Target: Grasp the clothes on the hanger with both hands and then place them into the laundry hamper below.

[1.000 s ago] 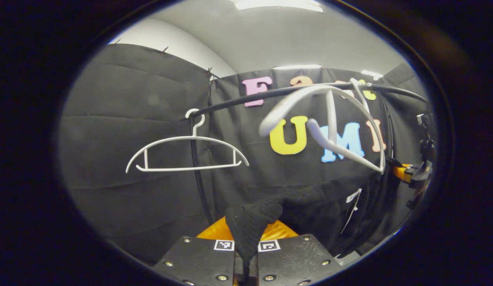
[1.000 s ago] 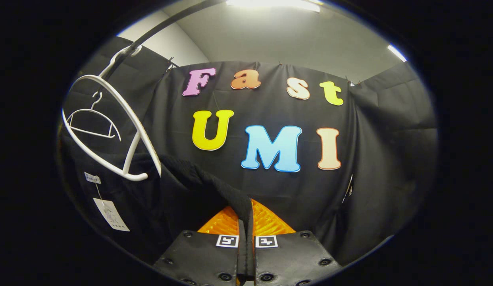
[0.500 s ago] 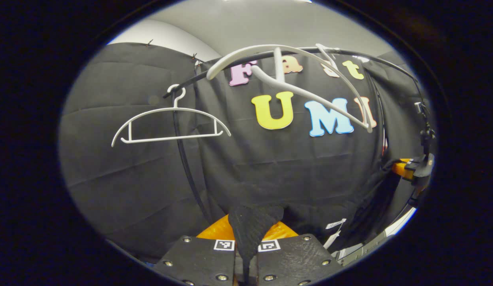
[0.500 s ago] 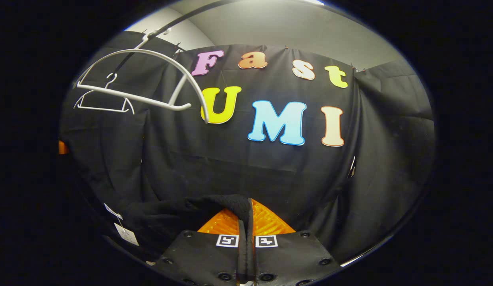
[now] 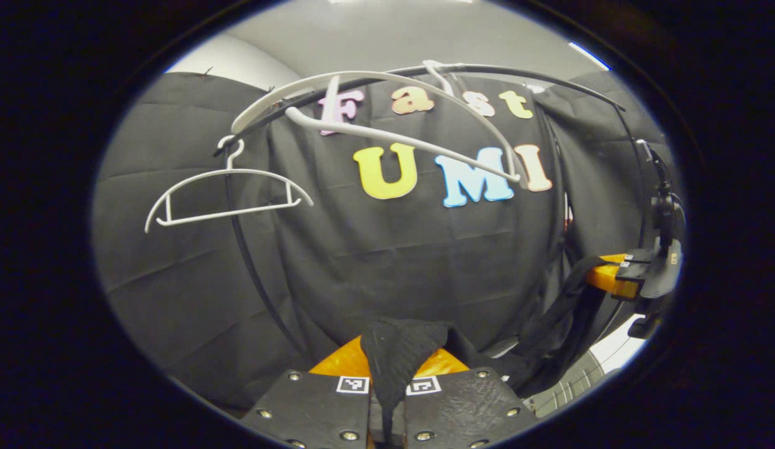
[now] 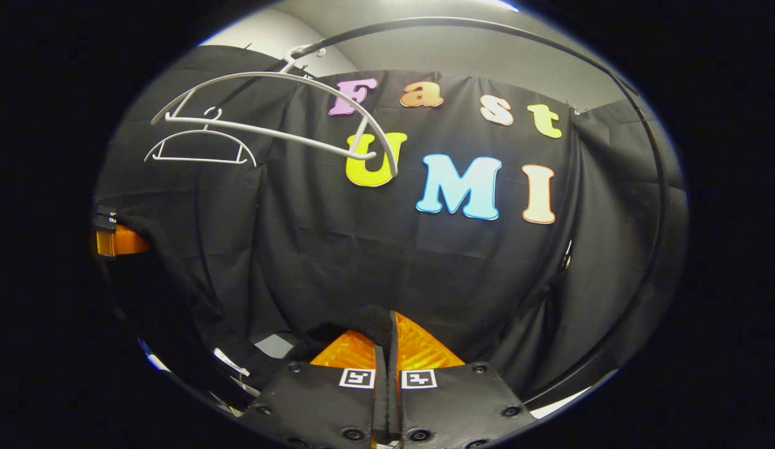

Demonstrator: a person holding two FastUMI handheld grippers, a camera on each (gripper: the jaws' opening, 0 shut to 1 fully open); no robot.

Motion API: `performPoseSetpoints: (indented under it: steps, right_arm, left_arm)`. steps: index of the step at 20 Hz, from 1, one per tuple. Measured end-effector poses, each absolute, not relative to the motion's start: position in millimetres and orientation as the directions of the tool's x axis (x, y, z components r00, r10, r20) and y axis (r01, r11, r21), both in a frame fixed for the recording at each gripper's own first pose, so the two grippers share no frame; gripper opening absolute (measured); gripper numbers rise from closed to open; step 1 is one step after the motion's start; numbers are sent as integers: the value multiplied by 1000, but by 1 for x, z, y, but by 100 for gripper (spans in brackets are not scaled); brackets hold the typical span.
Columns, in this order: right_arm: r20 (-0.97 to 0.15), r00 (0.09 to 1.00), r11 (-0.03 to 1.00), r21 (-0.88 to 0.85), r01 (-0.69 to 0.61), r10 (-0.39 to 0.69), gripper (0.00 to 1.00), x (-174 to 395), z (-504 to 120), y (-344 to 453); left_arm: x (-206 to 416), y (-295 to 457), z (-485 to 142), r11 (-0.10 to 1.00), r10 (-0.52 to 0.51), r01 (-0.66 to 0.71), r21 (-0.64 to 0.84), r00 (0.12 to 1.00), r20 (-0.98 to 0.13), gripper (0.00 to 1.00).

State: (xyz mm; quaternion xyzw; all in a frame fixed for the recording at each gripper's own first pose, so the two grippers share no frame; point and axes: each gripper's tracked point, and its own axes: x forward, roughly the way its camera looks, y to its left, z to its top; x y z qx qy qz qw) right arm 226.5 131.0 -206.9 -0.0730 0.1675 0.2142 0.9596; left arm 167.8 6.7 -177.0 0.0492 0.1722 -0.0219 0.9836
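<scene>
My left gripper (image 5: 387, 365) is shut on a fold of the black knit garment (image 5: 397, 346), which runs off to the lower right. There, in the left gripper view, the right gripper (image 5: 615, 279) pinches the garment's other end. In the right gripper view, my right gripper (image 6: 387, 340) is shut on the same black garment (image 6: 362, 321). It sags down to the left toward the left gripper (image 6: 116, 242), with paper tags (image 6: 228, 362) dangling. The bare white hanger (image 5: 387, 121) (image 6: 269, 112) hangs tilted on the black rail (image 5: 537, 72), well above the garment.
A second bare white hanger (image 5: 228, 193) (image 6: 200, 146) hangs farther along the rail, whose upright (image 5: 250, 262) drops behind it. The rail curves down at the right (image 6: 656, 187). A pale ribbed surface (image 5: 590, 374) shows low beside the garment.
Both grippers have come down and drawn the garment clear of the near hanger. That hanger now sits high above the garment and has swung to a flatter tilt.
</scene>
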Motion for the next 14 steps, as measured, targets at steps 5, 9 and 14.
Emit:
performPoseSetpoints:
  steps: [5, 9, 14]
  right_arm:
    - [-380, 824, 880, -50, -472, 421, 2, 175, -218, 152]
    - [-393, 802, 866, -30, -499, 449, 2, 152, -228, 175]
    - [-420, 780, 865, 24, -501, 463, 1, 127, -253, 194]
  left_arm:
    - [156, -19, -186, 993, -108, 120, 15, 933, -343, 7]
    - [151, -43, -199, 987, -159, 156, -34, 929, -333, 7]
    - [139, -67, -233, 976, -217, 192, -104, 907, -360, 7]
